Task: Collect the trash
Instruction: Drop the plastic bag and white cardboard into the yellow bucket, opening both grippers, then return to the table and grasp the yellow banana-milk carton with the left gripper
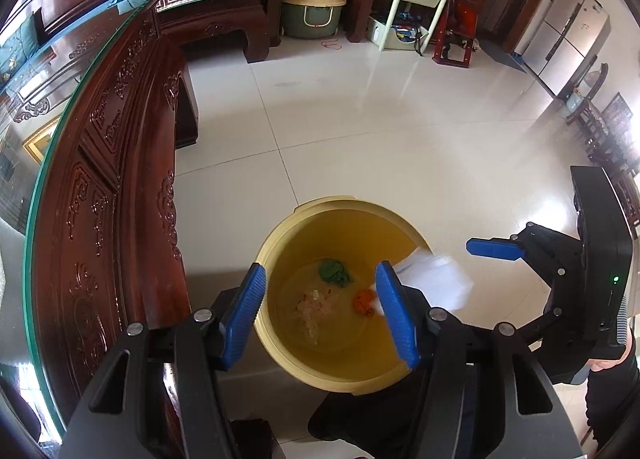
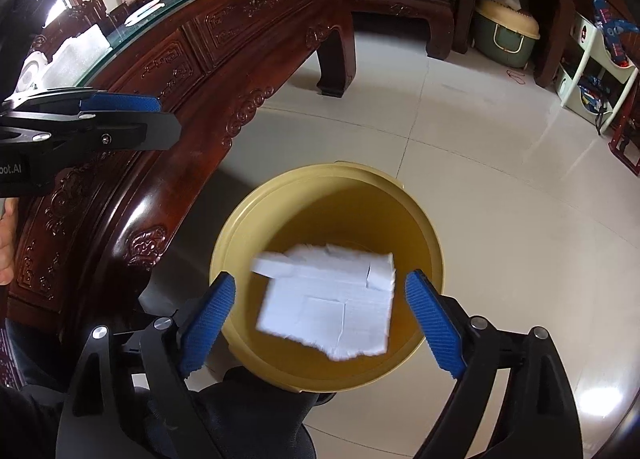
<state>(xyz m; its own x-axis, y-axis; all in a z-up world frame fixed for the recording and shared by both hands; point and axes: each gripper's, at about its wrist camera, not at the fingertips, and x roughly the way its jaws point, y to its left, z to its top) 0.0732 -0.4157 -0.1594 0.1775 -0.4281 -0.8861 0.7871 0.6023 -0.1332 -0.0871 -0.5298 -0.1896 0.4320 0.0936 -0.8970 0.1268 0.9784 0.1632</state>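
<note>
Hanging over the mouth of a yellow bin [image 2: 434, 255], a sheet of white paper [image 2: 328, 303] lies loose between the blue pads of the right claw [image 2: 320, 319] — neither pad touches it, and its edges are blurred. That claw is spread wide, holding nothing. In the left wrist view the same paper [image 1: 434, 279] shows at the bin's right rim [image 1: 280, 231], with the right claw [image 1: 492, 249] seen from the side just beyond it.

The left claw [image 1: 320, 315] is also wide open and empty, its two blue pads framing the bin from above. In the right wrist view it [image 2: 120, 103] appears at the left edge, beside the carved dark-wood bench [image 2: 240, 39] with its glass top.

Down on the bin's floor lie a green crumpled scrap [image 1: 334, 271], an orange scrap [image 1: 362, 301] and a pale, clear-looking wrapper [image 1: 312, 311] — well apart from the paper above.

The bin stands on a glossy tiled floor [image 1: 360, 119], close beside the bench [image 1: 120, 147]. Farther off, under another dark table, sits a green and cream container [image 1: 312, 7].
</note>
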